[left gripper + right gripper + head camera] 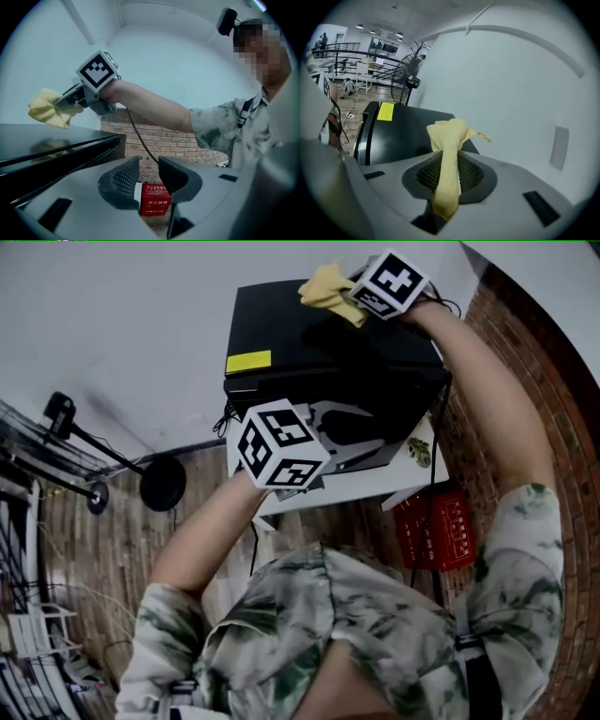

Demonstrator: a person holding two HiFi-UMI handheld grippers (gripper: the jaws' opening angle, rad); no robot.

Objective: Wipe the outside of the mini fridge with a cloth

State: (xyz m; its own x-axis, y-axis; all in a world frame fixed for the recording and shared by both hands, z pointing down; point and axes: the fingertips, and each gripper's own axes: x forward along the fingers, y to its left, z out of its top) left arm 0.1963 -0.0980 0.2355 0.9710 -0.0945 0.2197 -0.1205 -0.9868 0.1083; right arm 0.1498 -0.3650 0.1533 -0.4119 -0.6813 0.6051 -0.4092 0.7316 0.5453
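Note:
The black mini fridge stands on a white table, with a yellow sticker on its top. My right gripper is shut on a yellow cloth and holds it over the far right part of the fridge top. In the right gripper view the cloth is bunched between the jaws of that gripper, above the fridge top. My left gripper hovers by the fridge's near right edge. Its jaws are open and hold nothing. From there I see the cloth above the fridge.
A white table carries the fridge, against a white wall. A red crate sits below at the right, next to a brick wall. A black round-based stand and cables are on the wooden floor at the left.

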